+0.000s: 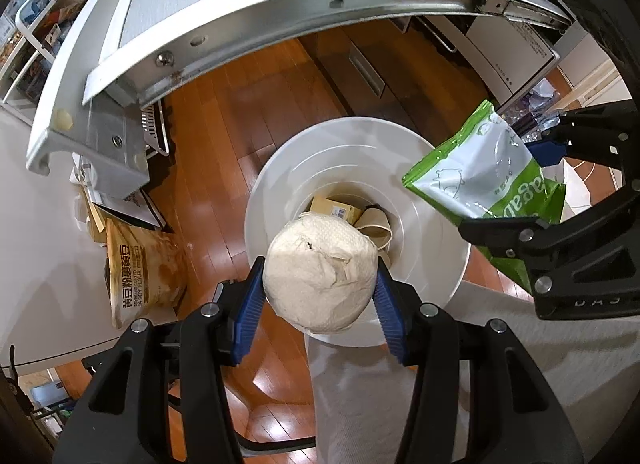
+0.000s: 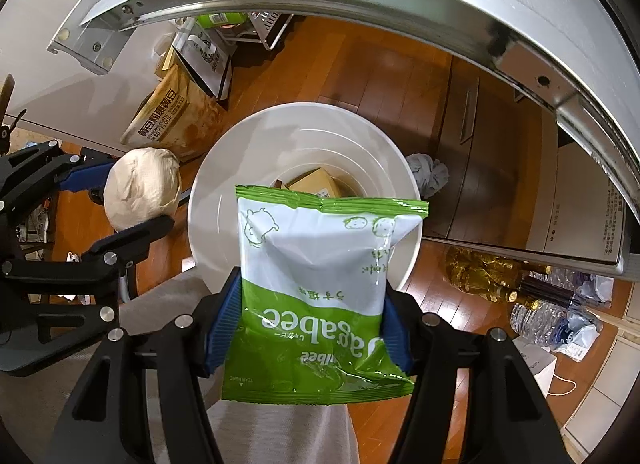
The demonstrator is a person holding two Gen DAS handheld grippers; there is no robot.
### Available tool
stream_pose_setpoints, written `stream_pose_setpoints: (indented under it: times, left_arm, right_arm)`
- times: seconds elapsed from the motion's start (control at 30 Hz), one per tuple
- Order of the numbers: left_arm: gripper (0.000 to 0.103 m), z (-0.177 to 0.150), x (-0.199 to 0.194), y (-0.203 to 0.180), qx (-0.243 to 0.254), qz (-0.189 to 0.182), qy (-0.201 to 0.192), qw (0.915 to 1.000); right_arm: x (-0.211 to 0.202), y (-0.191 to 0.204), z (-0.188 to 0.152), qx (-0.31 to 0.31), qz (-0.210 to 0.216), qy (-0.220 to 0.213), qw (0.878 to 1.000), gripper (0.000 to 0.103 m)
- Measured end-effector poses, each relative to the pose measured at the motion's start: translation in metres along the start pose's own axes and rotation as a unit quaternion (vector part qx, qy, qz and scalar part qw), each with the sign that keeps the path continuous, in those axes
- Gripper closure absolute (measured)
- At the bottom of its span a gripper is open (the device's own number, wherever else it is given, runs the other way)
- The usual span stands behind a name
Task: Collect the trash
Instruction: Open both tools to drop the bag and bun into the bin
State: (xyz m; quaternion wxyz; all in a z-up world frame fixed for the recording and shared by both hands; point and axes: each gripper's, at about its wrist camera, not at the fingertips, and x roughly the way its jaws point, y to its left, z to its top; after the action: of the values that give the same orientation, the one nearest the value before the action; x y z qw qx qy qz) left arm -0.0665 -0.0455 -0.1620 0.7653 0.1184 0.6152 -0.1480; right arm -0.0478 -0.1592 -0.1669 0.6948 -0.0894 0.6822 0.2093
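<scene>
A crumpled paper ball [image 1: 320,276] and green-white snack bag [image 2: 320,288] hang over the white bin [image 1: 432,264].

1. Left gripper [image 1: 320,296]: black angular frame, ribbed blue pads [image 1: 248,312], silver round screw heads.
2. Right gripper [image 2: 312,328]: same black frame, blue ribbed pads [image 2: 222,324], silver screws.
3. Light grey knit trouser leg [image 1: 352,404] below.

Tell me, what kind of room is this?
Most likely a home kitchen: wooden floor, a white trash bin beside a counter edge, a soy flour bag and bottles on the floor.
</scene>
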Motion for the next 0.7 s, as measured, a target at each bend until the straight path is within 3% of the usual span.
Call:
stream_pose_setpoints:
  times: [0.03, 0.1, 0.2, 0.27, 0.43, 0.7]
  left_arm:
    - [0.049, 0.000, 0.000, 0.000, 0.001, -0.002, 0.000, 1.0000]
    - [0.031, 0.001, -0.001, -0.001, 0.005, -0.004, -0.001, 1.0000]
    - [0.025, 0.001, -0.003, -0.003, 0.011, 0.001, -0.003, 0.9999]
    - [0.021, 0.001, -0.004, -0.002, 0.008, 0.001, -0.002, 1.0000]
    - [0.012, -0.002, -0.004, 0.000, 0.004, 0.007, 0.002, 1.0000]
    - [0.010, -0.006, -0.006, -0.004, 0.013, 0.011, 0.006, 0.9998]
  right_arm:
    - [0.000, 0.000, 0.000, 0.001, 0.001, 0.000, 1.000, 0.041]
    - [0.000, -0.002, 0.001, 0.004, 0.006, 0.002, 1.000, 0.039]
    - [-0.002, -0.006, 0.001, 0.016, 0.005, 0.000, 1.000, 0.023]
    - [-0.004, -0.010, 0.001, 0.023, 0.004, -0.004, 1.000, 0.018]
    - [-0.007, -0.011, -0.001, 0.023, -0.018, -0.012, 0.999, 0.005]
    - [-0.011, -0.012, -0.004, 0.020, -0.017, -0.009, 1.000, 0.005]
